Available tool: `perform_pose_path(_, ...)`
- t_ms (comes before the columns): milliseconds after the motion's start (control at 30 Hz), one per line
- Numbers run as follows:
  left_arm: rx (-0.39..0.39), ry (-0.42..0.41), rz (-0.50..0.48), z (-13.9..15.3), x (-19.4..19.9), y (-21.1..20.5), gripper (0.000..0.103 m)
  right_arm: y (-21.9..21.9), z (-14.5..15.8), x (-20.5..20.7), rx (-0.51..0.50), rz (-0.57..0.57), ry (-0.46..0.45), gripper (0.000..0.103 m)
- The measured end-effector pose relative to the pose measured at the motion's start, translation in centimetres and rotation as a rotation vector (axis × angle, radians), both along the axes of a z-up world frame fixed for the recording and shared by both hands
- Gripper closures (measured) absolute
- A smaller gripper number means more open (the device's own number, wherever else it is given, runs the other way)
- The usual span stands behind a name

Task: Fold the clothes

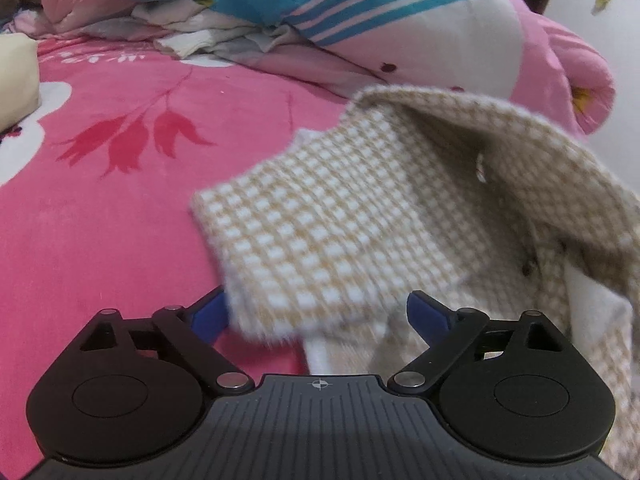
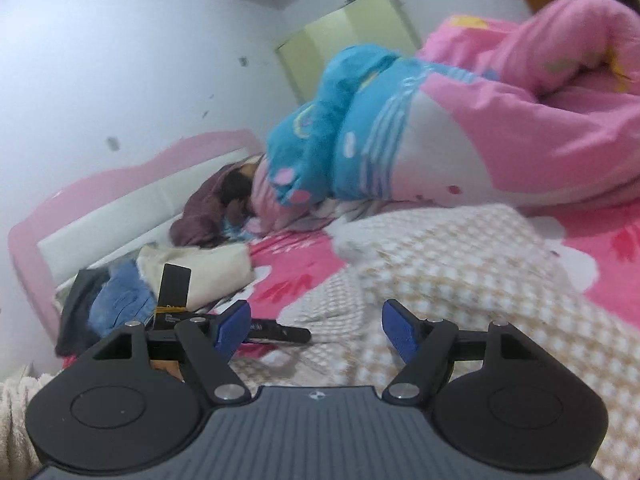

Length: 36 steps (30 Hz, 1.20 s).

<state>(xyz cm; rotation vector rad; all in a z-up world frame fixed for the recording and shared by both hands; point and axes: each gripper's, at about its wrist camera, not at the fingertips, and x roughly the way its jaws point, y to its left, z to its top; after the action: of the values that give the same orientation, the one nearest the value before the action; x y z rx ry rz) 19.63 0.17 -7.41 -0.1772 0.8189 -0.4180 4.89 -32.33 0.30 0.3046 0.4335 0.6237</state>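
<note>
A beige-and-white checked shirt [image 1: 360, 216] lies on the pink flowered bedsheet [image 1: 100, 200]. In the left wrist view its sleeve end hangs blurred between the blue fingertips of my left gripper [image 1: 316, 314], whose jaws stand wide apart and do not clamp it. A dark button [image 1: 527, 269] shows on the shirt's front. In the right wrist view the same shirt [image 2: 440, 280] spreads under and ahead of my right gripper [image 2: 316, 328], which is open and empty just above the cloth.
A rolled pink, blue and white quilt [image 1: 360, 12] lies along the far side; it also shows in the right wrist view [image 2: 480, 120]. A pile of folded clothes [image 2: 160, 280] sits at the left by the pink headboard [image 2: 120, 196]. A black gripper part [image 2: 256, 330] lies ahead.
</note>
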Motion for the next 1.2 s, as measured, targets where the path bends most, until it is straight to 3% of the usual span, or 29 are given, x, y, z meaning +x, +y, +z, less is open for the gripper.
perform_pose_path(233, -0.086, -0.002, 0.009, -0.3, -2.8, 0.3, 0.011, 8.8, 1.4, 6.3, -0.195, 0.094, 0.139, 0.027)
perform_pose_path(400, -0.139, -0.04, 0.057, -0.7, -3.9, 0.9, 0.02, 14.1, -1.4, 12.0, -0.379, 0.045, 0.266, 0.026)
perform_pose_path(433, -0.155, -0.046, 0.063, -0.7, -4.1, 1.2, 0.025, 14.7, -2.1, 12.7, -0.426, 0.026, 0.274, 0.026)
perform_pose_path(567, -0.226, -0.059, 0.065, -1.5, -4.6, 2.7, 0.039, 14.8, -4.3, 12.8, -0.575, 0.033, 0.225, 0.027)
perform_pose_path(700, -0.278, -0.039, 0.072, -1.7, -4.2, 3.5, 0.041, 15.2, -5.2, 11.8, -0.742, 0.08, 0.173, 0.03)
perform_pose_path(833, -0.239, -0.038, 0.053, -1.6, -4.3, 3.3, 0.043, 16.5, -6.0, 11.5, -0.843, 0.137, 0.139, 0.035)
perform_pose_path(1033, -0.162, -0.058, 0.017, -1.5, -4.9, 2.6, 0.043, 17.6, -6.7, 12.0, -0.883, 0.204, 0.131, 0.037)
perform_pose_path(1100, -0.151, -0.065, 0.014, -1.6, -4.9, 2.5, 0.043, 17.5, -6.7, 12.0, -0.879, 0.2, 0.128, 0.041)
perform_pose_path(1200, -0.206, -0.054, 0.014, -1.8, -5.1, 2.9, 0.045, 17.8, -6.9, 11.9, -0.889, 0.148, 0.087, 0.075)
